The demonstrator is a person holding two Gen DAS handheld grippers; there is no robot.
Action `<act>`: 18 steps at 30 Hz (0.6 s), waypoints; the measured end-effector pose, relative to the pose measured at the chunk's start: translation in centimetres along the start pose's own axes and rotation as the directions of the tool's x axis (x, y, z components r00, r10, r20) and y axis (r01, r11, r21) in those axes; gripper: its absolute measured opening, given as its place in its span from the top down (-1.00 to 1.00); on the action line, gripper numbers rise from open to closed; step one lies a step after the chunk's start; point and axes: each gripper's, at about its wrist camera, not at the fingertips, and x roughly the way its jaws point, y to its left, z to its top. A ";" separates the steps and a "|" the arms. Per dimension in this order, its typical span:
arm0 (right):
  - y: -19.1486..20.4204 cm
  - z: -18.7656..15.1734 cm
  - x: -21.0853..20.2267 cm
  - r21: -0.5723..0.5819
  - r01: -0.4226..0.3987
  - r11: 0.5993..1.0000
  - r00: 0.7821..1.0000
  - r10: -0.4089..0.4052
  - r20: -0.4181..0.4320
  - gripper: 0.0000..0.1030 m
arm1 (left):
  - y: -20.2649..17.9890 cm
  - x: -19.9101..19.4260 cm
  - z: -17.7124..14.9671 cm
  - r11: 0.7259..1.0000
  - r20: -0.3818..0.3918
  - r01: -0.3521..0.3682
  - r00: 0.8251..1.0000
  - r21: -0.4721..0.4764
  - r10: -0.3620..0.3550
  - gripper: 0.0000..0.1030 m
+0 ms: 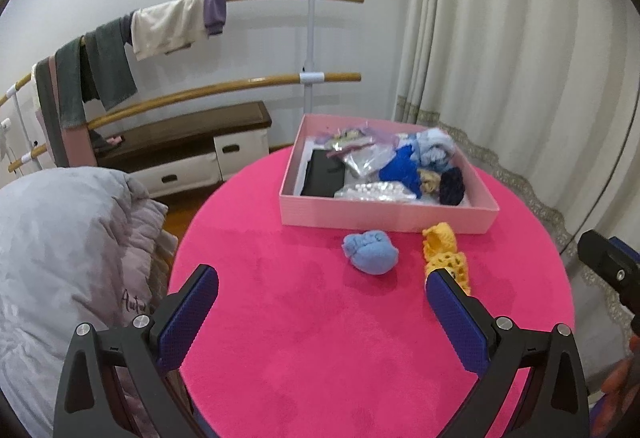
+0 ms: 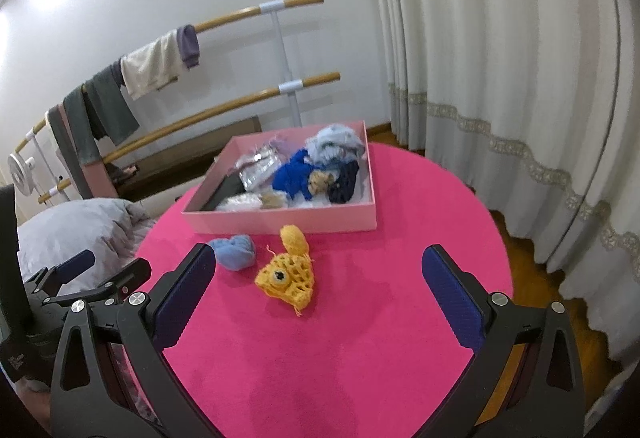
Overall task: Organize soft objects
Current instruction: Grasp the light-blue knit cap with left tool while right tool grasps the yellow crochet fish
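Note:
A light blue soft bundle [image 1: 371,252] and a yellow crochet piece [image 1: 445,249] lie on the round pink table [image 1: 320,338], just in front of a pink box [image 1: 384,216] holding several soft items. My left gripper [image 1: 322,288] is open and empty, hovering above the table short of both. In the right wrist view the yellow crochet piece [image 2: 289,272] and blue bundle [image 2: 235,251] lie ahead of my right gripper [image 2: 316,266], which is open and empty. The pink box [image 2: 280,220] sits behind them.
A grey duvet [image 1: 60,258] lies left of the table. A rail with hanging clothes [image 1: 120,50] and a low bench [image 1: 184,142] stand by the wall. White curtains [image 2: 500,78] hang at the right. The left gripper shows in the right wrist view [image 2: 96,274].

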 end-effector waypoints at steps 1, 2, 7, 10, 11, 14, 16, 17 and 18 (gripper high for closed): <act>-0.1 -0.1 0.8 0.000 0.000 1.000 1.000 0.000 -0.015 -1.00 | -0.1 0.9 0.2 1.000 -0.013 0.002 1.000 0.001 -0.002 -1.00; -0.3 -0.2 1.5 0.000 -0.001 1.000 1.000 0.001 -0.028 -1.00 | -0.1 1.8 0.3 1.000 -0.023 0.005 1.000 0.002 -0.005 -1.00; -0.6 -0.9 4.4 0.003 -0.003 1.000 0.996 0.004 -0.092 -1.00 | -0.8 6.1 0.9 1.000 -0.075 0.014 0.997 0.016 -0.013 -1.00; -0.9 -1.3 6.3 0.007 -0.007 1.000 0.991 0.008 -0.131 -1.00 | -1.2 8.5 1.2 1.000 -0.096 0.020 0.995 0.022 -0.018 -1.00; -0.9 -1.4 6.6 0.007 -0.008 1.000 0.990 0.009 -0.138 -1.00 | -1.3 9.4 1.3 0.999 -0.102 0.021 0.995 0.026 -0.018 -1.00; -1.0 -1.6 7.9 0.003 -0.014 1.000 0.986 0.015 -0.165 -1.00 | -1.6 11.8 1.4 0.999 -0.114 0.023 0.993 0.030 -0.019 -1.00; -1.0 -1.7 8.9 -0.001 -0.017 1.000 0.983 0.017 -0.184 -1.00 | -1.8 13.4 1.5 0.999 -0.124 0.020 0.992 0.033 -0.016 -1.00; -1.0 -1.7 9.3 -0.001 -0.019 1.000 0.981 0.019 -0.192 -1.00 | -1.8 14.0 1.5 0.999 -0.125 0.020 0.992 0.033 -0.016 -1.00; -1.1 -1.8 9.6 -0.002 -0.020 1.000 0.980 0.019 -0.197 -1.00 | -1.9 14.8 1.6 0.999 -0.127 0.017 0.992 0.034 -0.013 -1.00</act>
